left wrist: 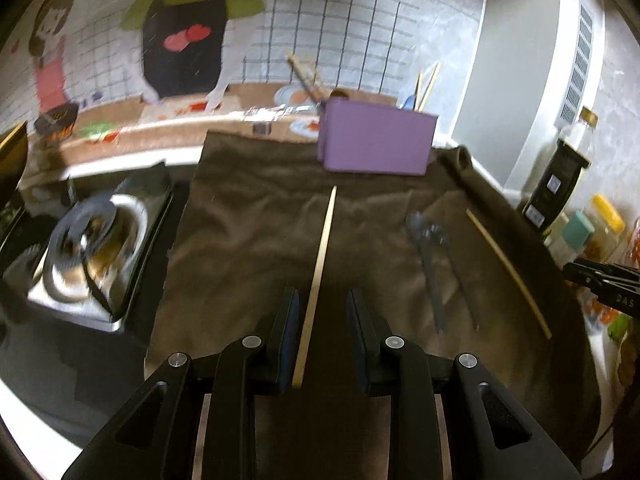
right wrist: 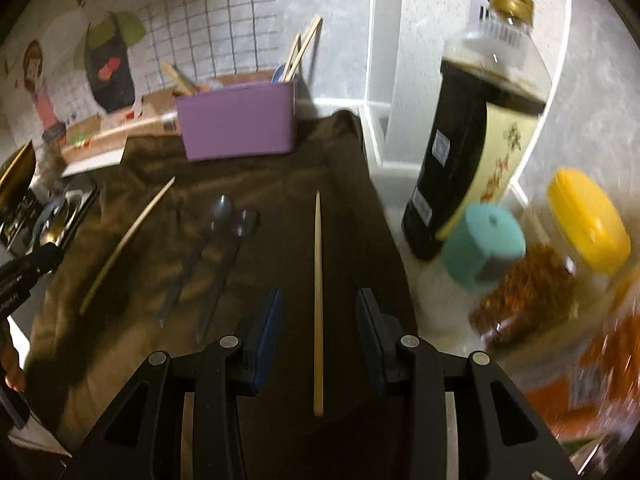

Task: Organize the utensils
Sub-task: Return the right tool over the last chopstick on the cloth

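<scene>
You are holding both claws spread open over the brown cloth (left wrist: 248, 216), each one straddling its own chopstick. Your left gripper (left wrist: 322, 300) is framing the left chopstick (left wrist: 320, 264), which is running almost straight ahead between the two fingers, its near end reaching back past the pads and hugging the left finger more than the right. Your right gripper (right wrist: 318, 300) is framing the right chopstick (right wrist: 318, 292) in the same way, the stick lying nearly centred in the gap, its tip pointing away toward the purple box (right wrist: 238, 124). Neither stick is being gripped; both look to be resting on the cloth. The two dark spoons (right wrist: 224, 240) are lying between the claws, off to the left of your right one. Since each stick's long axis is lining up with its claw's fingers, closing should catch it along its length; the left claw probably wants a slight shift leftward first. The box is waiting ahead of both, already holding a few utensils.
</scene>
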Demonstrator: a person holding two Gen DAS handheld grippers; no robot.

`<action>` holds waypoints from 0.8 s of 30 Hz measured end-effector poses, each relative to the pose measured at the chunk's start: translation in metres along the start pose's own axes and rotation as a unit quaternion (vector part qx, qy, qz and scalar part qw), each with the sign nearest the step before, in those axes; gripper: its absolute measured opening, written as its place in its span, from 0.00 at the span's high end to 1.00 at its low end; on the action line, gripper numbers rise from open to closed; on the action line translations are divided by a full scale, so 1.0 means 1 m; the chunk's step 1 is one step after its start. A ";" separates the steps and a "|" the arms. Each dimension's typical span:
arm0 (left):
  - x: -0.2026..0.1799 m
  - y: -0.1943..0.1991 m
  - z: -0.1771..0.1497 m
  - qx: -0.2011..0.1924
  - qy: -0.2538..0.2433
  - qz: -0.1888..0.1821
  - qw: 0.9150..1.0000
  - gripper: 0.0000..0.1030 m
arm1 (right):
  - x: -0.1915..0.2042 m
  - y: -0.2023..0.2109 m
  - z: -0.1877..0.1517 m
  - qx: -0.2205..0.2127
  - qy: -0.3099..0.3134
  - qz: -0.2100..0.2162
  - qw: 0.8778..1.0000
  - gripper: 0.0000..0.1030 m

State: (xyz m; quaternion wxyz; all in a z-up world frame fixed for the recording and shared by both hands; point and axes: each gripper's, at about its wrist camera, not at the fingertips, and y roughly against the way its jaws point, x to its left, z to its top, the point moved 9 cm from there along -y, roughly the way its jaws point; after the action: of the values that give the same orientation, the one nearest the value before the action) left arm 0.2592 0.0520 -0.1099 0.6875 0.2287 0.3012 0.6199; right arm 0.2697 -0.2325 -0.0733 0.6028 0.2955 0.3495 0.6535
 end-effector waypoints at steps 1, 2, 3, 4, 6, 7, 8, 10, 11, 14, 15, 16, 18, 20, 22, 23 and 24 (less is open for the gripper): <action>0.000 0.001 -0.007 0.002 0.000 0.004 1.000 0.75 | 0.001 0.000 -0.006 -0.001 -0.001 0.004 1.000 0.65; 0.001 0.001 -0.011 0.003 0.000 0.008 1.000 0.75 | 0.001 0.001 -0.012 -0.001 -0.001 0.006 1.000 0.65; 0.001 0.001 -0.016 0.004 0.002 0.012 1.000 0.75 | 0.001 0.000 -0.018 0.001 0.000 0.009 1.000 0.65; 0.001 0.001 -0.022 0.008 0.006 0.015 1.000 0.75 | 0.002 -0.001 -0.024 0.005 0.001 0.013 1.000 0.65; 0.001 0.000 -0.032 0.017 0.015 0.012 1.000 0.75 | 0.003 -0.003 -0.036 0.015 0.005 0.019 1.000 0.65; 0.001 0.000 -0.036 0.021 0.020 0.010 1.000 0.75 | 0.004 -0.004 -0.040 0.019 0.007 0.021 1.000 0.65; 0.001 -0.001 -0.040 0.025 0.023 0.010 0.999 0.74 | 0.004 -0.006 -0.046 0.027 0.012 0.019 0.999 0.65; 0.002 -0.002 -0.047 0.033 0.029 0.013 0.999 0.75 | 0.005 -0.010 -0.055 0.036 0.024 0.011 0.999 0.65; 0.002 -0.003 -0.049 0.037 0.032 0.014 0.999 0.75 | 0.004 -0.011 -0.059 0.039 0.027 0.010 0.999 0.65; 0.005 -0.004 -0.053 0.041 0.041 0.018 0.998 0.75 | 0.003 -0.016 -0.066 0.049 0.021 0.019 0.998 0.65; 0.006 -0.003 -0.054 0.041 0.043 0.019 0.998 0.75 | 0.003 -0.019 -0.068 0.053 0.019 0.022 0.998 0.66; 0.006 -0.003 -0.054 0.040 0.044 0.020 0.998 0.75 | 0.004 -0.021 -0.070 0.056 0.019 0.024 0.998 0.70; 0.007 -0.003 -0.054 0.040 0.045 0.022 0.998 0.75 | 0.005 -0.024 -0.072 0.062 0.020 0.025 0.998 0.78; 0.007 -0.003 -0.054 0.041 0.044 0.022 0.998 0.75 | 0.004 -0.027 -0.073 0.063 0.021 0.022 0.998 0.81; 0.006 -0.004 -0.055 0.042 0.043 0.023 0.998 0.75 | 0.001 -0.029 -0.072 0.059 0.017 0.015 0.998 0.84; 0.007 -0.004 -0.054 0.042 0.042 0.023 0.998 0.75 | 0.001 -0.031 -0.071 0.060 0.015 0.014 0.998 0.84; 0.007 -0.005 -0.054 0.042 0.043 0.022 0.998 0.74 | 0.001 -0.033 -0.070 0.062 0.015 0.011 0.998 0.84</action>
State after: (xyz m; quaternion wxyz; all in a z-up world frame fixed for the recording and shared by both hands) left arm 0.2251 0.0553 -0.1525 0.6497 0.2375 0.3511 0.6311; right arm 0.2317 -0.2376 -0.1409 0.5710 0.3257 0.3951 0.6417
